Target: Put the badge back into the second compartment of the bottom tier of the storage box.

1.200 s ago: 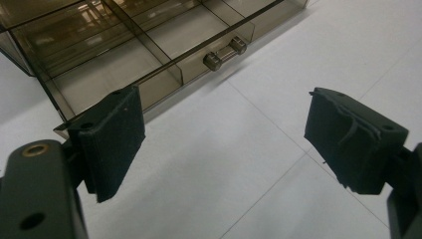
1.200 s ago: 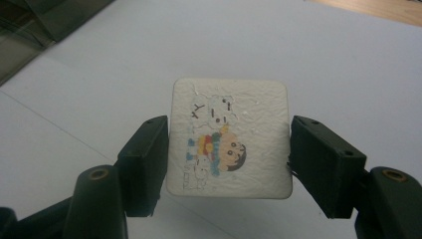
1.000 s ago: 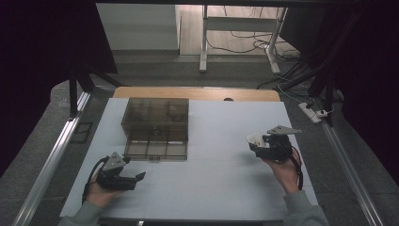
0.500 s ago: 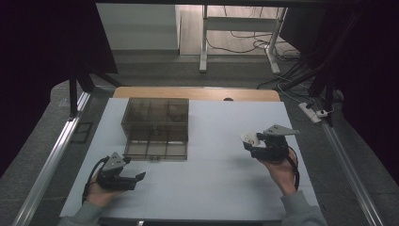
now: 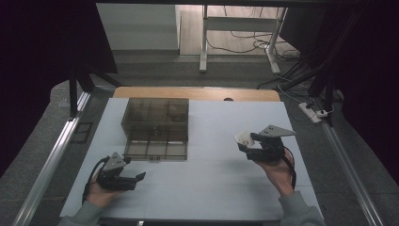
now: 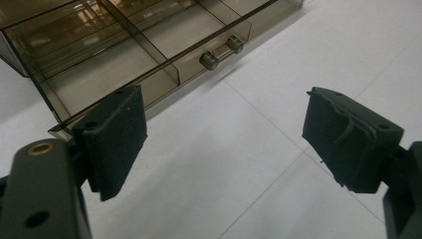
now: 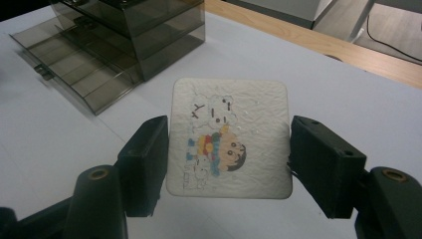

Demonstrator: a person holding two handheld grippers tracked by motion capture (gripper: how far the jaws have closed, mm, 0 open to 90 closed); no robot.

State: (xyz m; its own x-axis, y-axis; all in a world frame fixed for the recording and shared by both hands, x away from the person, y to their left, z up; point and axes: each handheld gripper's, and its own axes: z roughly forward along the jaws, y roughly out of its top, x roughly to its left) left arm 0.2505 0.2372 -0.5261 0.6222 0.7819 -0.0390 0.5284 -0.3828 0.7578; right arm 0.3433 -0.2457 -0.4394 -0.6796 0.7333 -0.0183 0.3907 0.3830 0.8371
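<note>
A smoky see-through drawer box (image 5: 155, 115) stands on the white table (image 5: 211, 193), left of the middle, with its bottom drawer (image 5: 155, 149) pulled out toward me. My right gripper (image 5: 245, 142) is shut on a white square card (image 5: 243, 137) and hovers right of the box. In the right gripper view the card (image 7: 229, 139) carries a cartoon figure and sits edge to edge between the two pads of that gripper (image 7: 229, 149). My left gripper (image 5: 138, 179) rests open near the front left. In the left gripper view its jaws (image 6: 226, 127) stand wide over bare table, with the drawer (image 6: 114, 59) and its round handle (image 6: 220, 52) just ahead.
A wooden strip (image 5: 197, 92) runs along the table's far edge. A metal rail (image 5: 51, 160) lies along the left side. A power strip (image 5: 314, 113) and cables lie on the floor at the right. Desk legs (image 5: 203, 42) stand beyond the table.
My right gripper has carried the card a little to the left, toward the box, and slightly up. The left gripper has stayed put.
</note>
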